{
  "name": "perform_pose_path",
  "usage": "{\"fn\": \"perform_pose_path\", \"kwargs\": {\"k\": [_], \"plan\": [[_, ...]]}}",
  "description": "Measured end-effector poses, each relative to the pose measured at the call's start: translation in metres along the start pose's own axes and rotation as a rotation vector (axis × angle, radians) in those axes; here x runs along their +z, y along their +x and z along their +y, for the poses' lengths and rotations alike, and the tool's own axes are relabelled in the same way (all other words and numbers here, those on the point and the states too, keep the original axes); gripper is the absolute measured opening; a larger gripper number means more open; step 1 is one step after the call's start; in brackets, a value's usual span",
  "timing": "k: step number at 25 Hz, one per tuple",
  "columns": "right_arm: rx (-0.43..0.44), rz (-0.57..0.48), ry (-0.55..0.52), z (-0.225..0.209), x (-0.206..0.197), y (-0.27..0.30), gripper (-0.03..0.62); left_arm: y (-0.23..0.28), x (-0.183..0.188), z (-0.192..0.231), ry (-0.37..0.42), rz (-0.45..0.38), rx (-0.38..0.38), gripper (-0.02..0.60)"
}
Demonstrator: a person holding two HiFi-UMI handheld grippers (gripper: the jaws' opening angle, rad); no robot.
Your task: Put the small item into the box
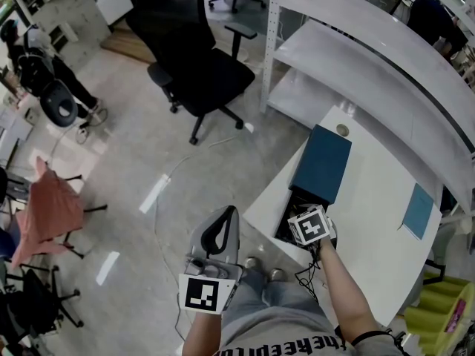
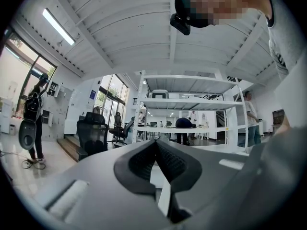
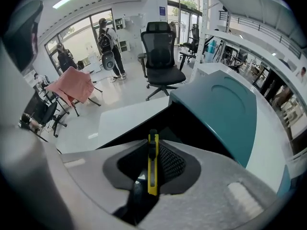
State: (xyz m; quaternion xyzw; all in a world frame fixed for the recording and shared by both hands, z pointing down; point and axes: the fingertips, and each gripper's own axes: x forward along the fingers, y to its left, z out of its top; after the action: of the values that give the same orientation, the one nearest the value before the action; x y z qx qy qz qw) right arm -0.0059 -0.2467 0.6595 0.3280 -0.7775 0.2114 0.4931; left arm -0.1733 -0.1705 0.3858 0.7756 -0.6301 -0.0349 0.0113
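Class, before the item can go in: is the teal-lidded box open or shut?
Open. The box shows its dark interior at the near end, the teal lid leaving it uncovered.

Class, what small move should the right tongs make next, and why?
Probably lower slightly and open. The right tongs are shut on a yellow cutter at the mouth of the open box, so letting go there should drop it inside.

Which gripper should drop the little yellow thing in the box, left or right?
Right. The right gripper pinches the yellow cutter right by the open box. The left gripper is shut on nothing, out over the floor.
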Motion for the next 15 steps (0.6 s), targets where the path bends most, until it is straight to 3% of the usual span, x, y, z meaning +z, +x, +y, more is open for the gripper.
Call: {"fn": "perform_pose_path", "kwargs": {"k": [7, 10, 15], "plan": [[0.030, 0.059, -0.007, 0.010, -0.006, 0.007, 0.071, 0.000, 0.000, 0.004, -0.010, 0.004, -0.001, 0.017], [-0.004, 0.027, -0.081, 0.003, 0.006, 0.008, 0.071, 0.001, -0.002, 0.005, -0.008, 0.014, 0.003, 0.017], [-0.025, 0.068, -0.106, 0.002, 0.005, 0.009, 0.071, 0.003, -0.001, 0.006, -0.014, 0.002, -0.001, 0.017]]}}
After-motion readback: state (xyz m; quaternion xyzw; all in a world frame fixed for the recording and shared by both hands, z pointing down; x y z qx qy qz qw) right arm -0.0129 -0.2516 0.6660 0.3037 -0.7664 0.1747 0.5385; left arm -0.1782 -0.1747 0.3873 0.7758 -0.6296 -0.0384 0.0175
